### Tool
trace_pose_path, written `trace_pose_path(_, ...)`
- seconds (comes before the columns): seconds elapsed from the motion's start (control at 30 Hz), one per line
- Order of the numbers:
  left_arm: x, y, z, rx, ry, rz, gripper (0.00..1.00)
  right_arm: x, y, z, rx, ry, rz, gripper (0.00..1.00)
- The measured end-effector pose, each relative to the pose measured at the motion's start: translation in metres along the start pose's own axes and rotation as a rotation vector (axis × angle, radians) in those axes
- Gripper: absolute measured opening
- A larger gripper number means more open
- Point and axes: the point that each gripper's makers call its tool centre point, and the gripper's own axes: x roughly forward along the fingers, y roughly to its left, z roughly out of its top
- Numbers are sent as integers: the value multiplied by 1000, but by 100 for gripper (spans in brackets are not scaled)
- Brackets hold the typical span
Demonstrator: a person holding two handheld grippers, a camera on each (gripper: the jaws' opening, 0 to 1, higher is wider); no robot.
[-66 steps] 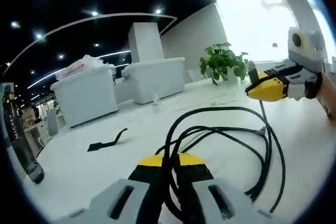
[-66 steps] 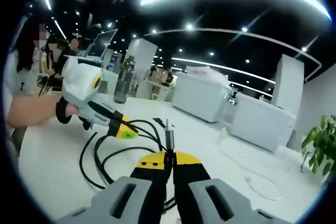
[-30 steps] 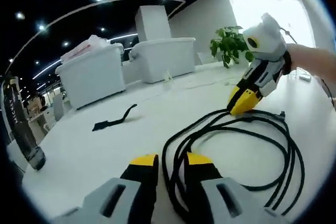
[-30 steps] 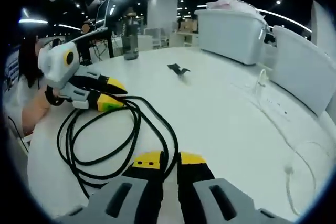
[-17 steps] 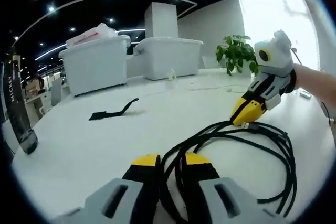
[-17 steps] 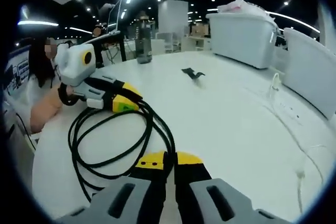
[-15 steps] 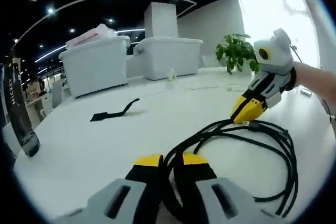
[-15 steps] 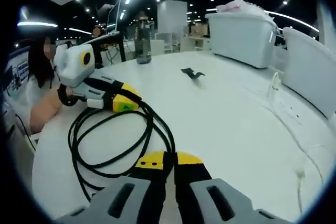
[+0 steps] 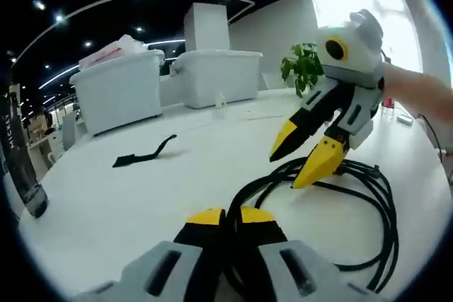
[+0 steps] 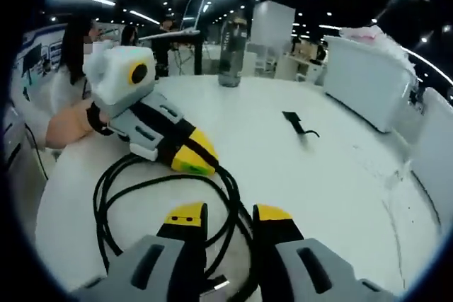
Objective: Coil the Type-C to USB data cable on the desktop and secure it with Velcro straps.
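Two hand-held grippers work over a black data cable coiled in loose loops on a white desktop.

In the left gripper view, the left gripper [image 9: 230, 215] has its yellow-tipped jaws pressed together on the near side of the data cable [image 9: 368, 206], whose loops spread to the right across the desktop [image 9: 106, 196]. Just beyond, the right gripper [image 9: 303, 157] comes in from the right with its jaws spread apart, tips just above the far side of the coil and gripping nothing. A black Velcro strap [image 9: 141, 154] lies well apart on the far left, before two white bins [image 9: 120, 97] and a potted plant [image 9: 304, 68]. In the right gripper view, the right gripper [image 10: 230, 213] is parted over a cable loop, with a bottle [image 10: 232, 54] far off.
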Motion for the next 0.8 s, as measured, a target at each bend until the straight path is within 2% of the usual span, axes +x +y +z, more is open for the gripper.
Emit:
trace_pose_path(0.07, -2, 1, 4, -25, -15, -8, 7, 7, -4, -1, 1, 16, -2, 21)
trace_pose_path(0.13, -4, 1, 7, -28, -29, -9, 7, 8, -11, 4, 28, 3, 8, 19)
trace_pose_path(0.3, -7, -7, 17, -6, -66, -30, 6, 12, -15, 3, 42, 19, 35, 17)
trace_pose_path(0.43, -8, -7, 19, 5, -76, -30, 6, 13, -4, 6, -20, 13, 72, 10)
trace_pose_path(0.5, -9, -9, 19, 15, -72, -38, 6, 13, -5, 5, -9, 20, 65, 8)
trace_pose_path(0.7, -8, -18, 19, 25, -76, -62, 10, 9, -8, 5, -108, 32, 4, 3)
trace_pose_path(0.73, -8, -19, 19, 26, -73, -72, 11, 8, -12, 7, -91, 26, -26, 3)
trace_pose_path(0.8, -7, -22, 17, 48, -67, -74, 17, 3, -13, 13, -121, -5, -52, 3)
